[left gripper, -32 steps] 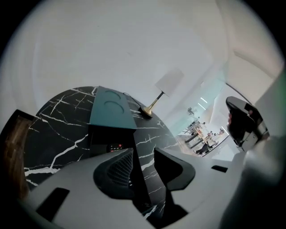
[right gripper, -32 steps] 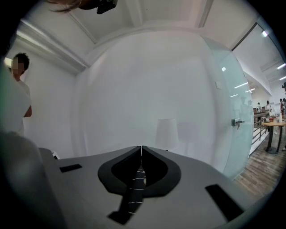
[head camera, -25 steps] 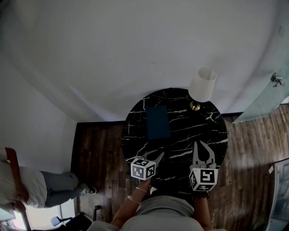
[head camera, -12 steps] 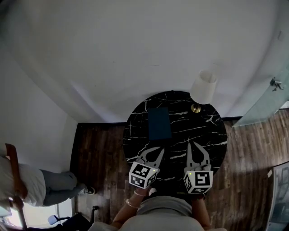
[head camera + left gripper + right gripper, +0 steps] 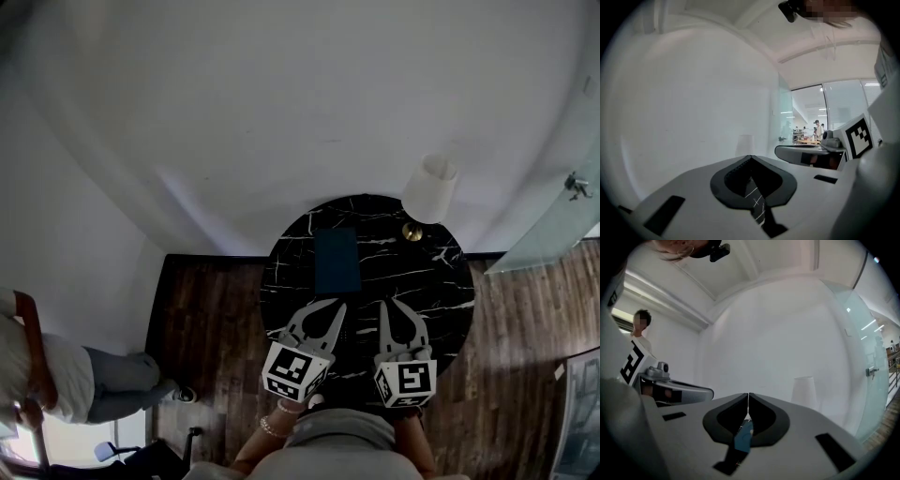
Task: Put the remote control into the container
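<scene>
The head view looks from high up, steeply down on the round worktop (image 5: 441, 281), with the left gripper (image 5: 328, 314) and the right gripper (image 5: 398, 314) at its lower edge. Each gripper view sits low over the worktop, very near its own jaws, and faces along them to the white wall (image 5: 281, 112). Each shows the other gripper at its side. All three views share the lamp shade (image 5: 429, 187).

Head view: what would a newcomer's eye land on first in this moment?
The round black marble table with white veins stands out against the pale wall and the wooden floor. A dark teal rectangular container lies on it toward the back, and a lamp with a white shade stands at its far right edge. At the near edge, the left tool and the right tool sit side by side, both shut and empty.
</scene>
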Demonstrator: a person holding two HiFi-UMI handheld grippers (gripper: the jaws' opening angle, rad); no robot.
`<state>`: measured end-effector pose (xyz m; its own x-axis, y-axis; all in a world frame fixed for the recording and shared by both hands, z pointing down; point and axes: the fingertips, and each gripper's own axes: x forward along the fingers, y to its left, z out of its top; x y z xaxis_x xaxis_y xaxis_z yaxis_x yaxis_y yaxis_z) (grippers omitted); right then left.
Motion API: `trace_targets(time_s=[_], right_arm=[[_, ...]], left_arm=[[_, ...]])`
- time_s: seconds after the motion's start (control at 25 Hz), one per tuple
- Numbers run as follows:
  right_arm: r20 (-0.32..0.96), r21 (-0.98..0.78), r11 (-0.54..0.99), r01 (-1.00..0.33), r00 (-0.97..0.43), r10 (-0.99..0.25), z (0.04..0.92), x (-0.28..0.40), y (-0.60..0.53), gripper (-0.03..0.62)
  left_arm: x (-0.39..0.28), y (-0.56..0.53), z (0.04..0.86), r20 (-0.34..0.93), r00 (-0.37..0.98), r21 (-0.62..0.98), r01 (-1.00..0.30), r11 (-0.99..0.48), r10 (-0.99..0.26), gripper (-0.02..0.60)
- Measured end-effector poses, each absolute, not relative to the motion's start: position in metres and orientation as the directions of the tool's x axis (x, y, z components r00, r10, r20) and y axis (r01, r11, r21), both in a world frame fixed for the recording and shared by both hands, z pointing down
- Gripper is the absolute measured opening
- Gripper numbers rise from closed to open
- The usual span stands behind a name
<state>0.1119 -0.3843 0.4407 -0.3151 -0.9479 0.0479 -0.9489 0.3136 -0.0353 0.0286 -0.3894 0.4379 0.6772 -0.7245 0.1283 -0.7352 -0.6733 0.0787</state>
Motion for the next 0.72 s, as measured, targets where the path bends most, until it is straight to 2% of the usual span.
trace_targets(time_s=[0.36, 0.72], right_arm=[[0.012, -0.053, 0.375, -0.925, -0.377, -0.926, 0.419, 0.09, -0.389, 0.012], [0.009, -0.022, 0.391, -0.92, -0.391, -0.92, 0.415, 0.082, -0.391, 0.012]], left_arm=[[0.027, -0.386, 0.396, 0.02, 0.668, 0.052, -0.744, -0.667, -0.744, 0.008], [0.022, -0.384, 0.385, -0.005, 0.658, 0.059, -0.752, -0.657, -0.753, 0.008]])
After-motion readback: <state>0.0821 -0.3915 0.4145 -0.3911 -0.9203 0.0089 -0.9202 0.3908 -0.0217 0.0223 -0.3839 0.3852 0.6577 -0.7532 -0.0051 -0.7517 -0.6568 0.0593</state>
